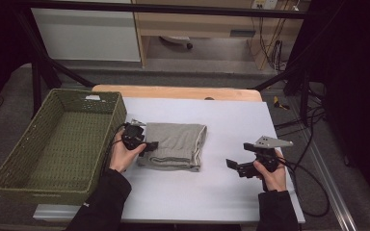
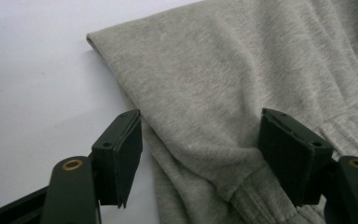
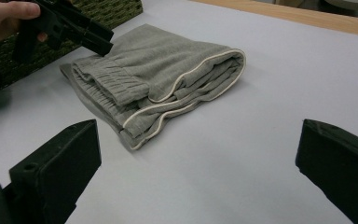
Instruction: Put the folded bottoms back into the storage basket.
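Observation:
A folded grey garment with a ribbed waistband and pale piping lies on the white table. My left gripper is at the garment's left edge, its two jaws straddling a fold of the cloth. The right pad touches the fabric, while a thin gap shows at the left pad. In the right gripper view the left gripper rests low on the garment's far corner. My right gripper hovers open over bare table to the garment's right, nothing between its jaws.
A large green woven basket stands against the table's left side, right beside the left hand. A wooden strip runs along the table's far edge. Cables trail off the right side near the right hand.

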Motion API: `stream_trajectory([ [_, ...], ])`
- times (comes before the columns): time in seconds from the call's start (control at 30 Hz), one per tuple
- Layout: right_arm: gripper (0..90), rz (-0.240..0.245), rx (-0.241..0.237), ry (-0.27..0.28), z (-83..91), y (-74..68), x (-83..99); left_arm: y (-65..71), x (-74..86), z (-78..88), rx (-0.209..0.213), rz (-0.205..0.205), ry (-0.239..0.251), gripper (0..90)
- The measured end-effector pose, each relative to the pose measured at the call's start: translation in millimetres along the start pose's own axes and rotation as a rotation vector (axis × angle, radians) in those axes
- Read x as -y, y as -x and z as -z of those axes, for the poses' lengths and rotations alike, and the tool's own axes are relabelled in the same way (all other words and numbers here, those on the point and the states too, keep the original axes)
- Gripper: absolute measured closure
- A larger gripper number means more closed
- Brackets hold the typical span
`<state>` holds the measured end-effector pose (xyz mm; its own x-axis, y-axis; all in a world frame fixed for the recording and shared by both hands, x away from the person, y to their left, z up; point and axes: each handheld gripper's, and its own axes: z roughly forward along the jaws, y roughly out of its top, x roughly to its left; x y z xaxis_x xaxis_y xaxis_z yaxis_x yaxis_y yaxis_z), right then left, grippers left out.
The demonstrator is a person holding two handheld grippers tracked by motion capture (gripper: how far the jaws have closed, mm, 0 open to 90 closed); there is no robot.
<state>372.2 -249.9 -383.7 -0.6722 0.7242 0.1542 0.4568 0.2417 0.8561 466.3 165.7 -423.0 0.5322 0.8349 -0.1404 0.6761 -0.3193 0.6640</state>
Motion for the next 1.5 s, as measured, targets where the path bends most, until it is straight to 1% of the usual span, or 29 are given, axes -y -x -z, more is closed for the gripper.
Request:
stream_trajectory([
  [0.1,0.6,-0.003,-0.003,0.001,-0.4,-0.4,0.0,-1.1,0.5,-1.5,0.005,0.016,-0.010,31.9],
  [0.13,0.6,-0.003,-0.003,0.001,-0.6,-0.5,0.0,-1.0,0.5,-1.8,0.007,0.015,-0.013,32.6],
  [0.3,0.7,-0.005,-0.005,-0.003,-2.5,-1.4,0.1,-3.4,-0.4,-4.3,0.010,0.037,-0.018,34.9],
  [0.43,0.6,-0.002,-0.008,-0.010,-5.0,-2.2,0.4,-4.3,-1.4,-5.8,0.006,0.038,-0.018,35.9],
  [0.5,0.6,0.002,-0.009,-0.011,-5.9,-2.3,0.6,-7.8,-1.5,-7.5,-0.010,0.050,-0.019,36.7],
  [0.57,0.6,0.000,-0.010,-0.011,-6.3,-2.9,0.4,-10.3,-0.8,-8.2,-0.044,0.041,-0.029,40.6],
  [0.6,0.6,0.000,-0.011,-0.011,-6.6,-3.1,0.3,-11.1,0.0,-9.0,-0.047,0.041,-0.038,41.6],
  [0.7,0.6,-0.003,-0.009,-0.013,-8.2,-3.9,0.3,-11.5,1.2,-8.9,-0.025,0.053,-0.047,45.0],
  [0.77,0.7,-0.009,-0.005,-0.012,-10.3,-4.5,0.5,-9.9,1.2,-9.0,-0.009,0.059,-0.052,49.5],
  [0.93,0.7,-0.019,-0.001,-0.020,-16.9,-7.9,0.3,-9.3,1.6,-12.0,0.011,0.074,-0.072,56.5],
  [1.03,0.7,-0.026,0.001,-0.028,-21.4,-10.5,0.0,-8.8,1.6,-12.9,0.010,0.075,-0.075,58.9],
  [1.07,0.7,-0.020,0.003,-0.028,-23.0,-10.7,0.0,-8.1,1.6,-13.0,0.006,0.068,-0.077,59.8],
  [1.17,0.7,-0.029,0.003,-0.032,-27.0,-12.5,0.1,-6.4,1.7,-13.6,-0.005,0.050,-0.076,62.6],
  [1.3,0.6,-0.031,0.022,-0.045,-31.4,-14.3,-0.9,-5.5,1.6,-14.5,0.019,0.054,-0.081,71.5],
  [1.33,0.6,-0.030,0.026,-0.046,-32.3,-14.7,-1.3,-5.3,1.5,-14.6,0.019,0.053,-0.082,73.3],
  [1.43,0.7,-0.026,0.036,-0.053,-34.8,-16.2,-2.0,-4.4,1.2,-14.7,0.018,0.057,-0.084,74.8],
  [1.5,0.6,-0.027,0.046,-0.058,-37.2,-17.2,-2.4,-3.1,0.9,-14.7,0.011,0.050,-0.087,75.1],
])
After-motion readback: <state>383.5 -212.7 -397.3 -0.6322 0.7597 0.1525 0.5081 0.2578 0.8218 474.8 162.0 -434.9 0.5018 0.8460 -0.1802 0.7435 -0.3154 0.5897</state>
